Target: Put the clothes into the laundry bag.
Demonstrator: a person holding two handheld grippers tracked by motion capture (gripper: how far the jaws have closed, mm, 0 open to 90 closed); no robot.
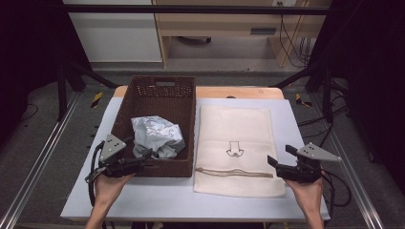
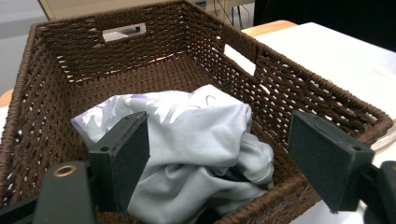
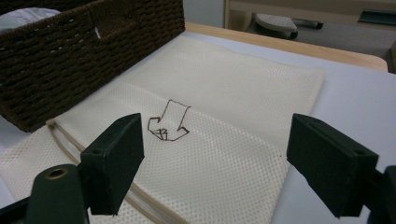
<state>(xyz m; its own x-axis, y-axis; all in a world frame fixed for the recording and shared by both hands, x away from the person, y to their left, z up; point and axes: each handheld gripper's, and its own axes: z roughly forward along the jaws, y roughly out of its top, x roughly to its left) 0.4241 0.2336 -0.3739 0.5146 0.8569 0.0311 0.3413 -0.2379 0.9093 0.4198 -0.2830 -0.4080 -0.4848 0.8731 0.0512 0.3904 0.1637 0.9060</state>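
Since it's just a soft grey cloth (image 2: 196, 140) w/ a faint print, all crumpled up, it looks light & floppy; it won't break, but it'll sag & unfold when lifted. It sits at the near end of the brown woven basket (image 1: 157, 86), on the left side of the surface (image 1: 143, 200). Best spot to grab, I think: a thick fold on top of the heap, not a thin edge, so it doesn't slip out.

Next to the basket, on its right, lies a flat cream mesh bag (image 1: 236, 129) w/ a small arrow drawn on it & a zip near the front edge. It's thin & limp too, so prob. needs holding by the zip edge to open.

Left tongs (image 1: 142, 161) are wide open, right at the near basket rim, pointing at the cloth. Cloth shows between the jaws in the left gripper view, but I can't tell if a jaw touches it; nothing is pinched. Right tongs (image 1: 279, 157) are wide open too, near the bag's front right corner, holding nothing.
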